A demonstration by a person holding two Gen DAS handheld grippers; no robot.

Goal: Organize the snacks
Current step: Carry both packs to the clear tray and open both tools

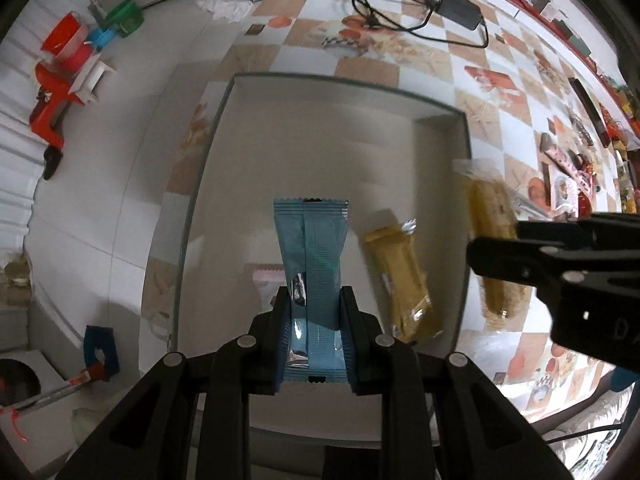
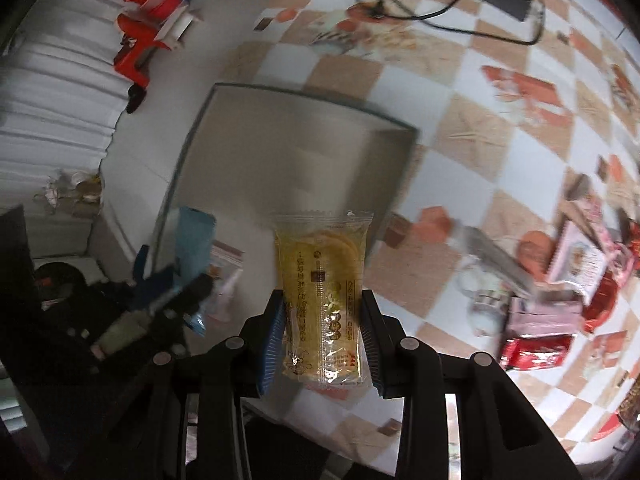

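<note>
My left gripper (image 1: 316,320) is shut on a light blue snack packet (image 1: 314,256), held lengthwise over a shallow grey tray (image 1: 224,120). In the tray lie a yellow packet (image 1: 404,280) and a pink-edged packet (image 1: 266,278). My right gripper (image 2: 324,328) is shut on a clear packet of yellow biscuits (image 2: 322,280), over the tray's (image 2: 312,120) right edge. The left wrist view shows the right gripper (image 1: 500,246) coming in from the right with that packet (image 1: 490,204). In the right wrist view the left gripper (image 2: 184,284) and its blue packet (image 2: 194,236) are blurred at lower left.
The tray sits on a table with a checked orange and white cloth (image 1: 480,72). A black cable and power adapter (image 1: 456,8) lie at the far side. Several red and pink snack packs (image 2: 560,300) are piled on the right. Red and green tools (image 1: 52,108) lie beyond the table's left edge.
</note>
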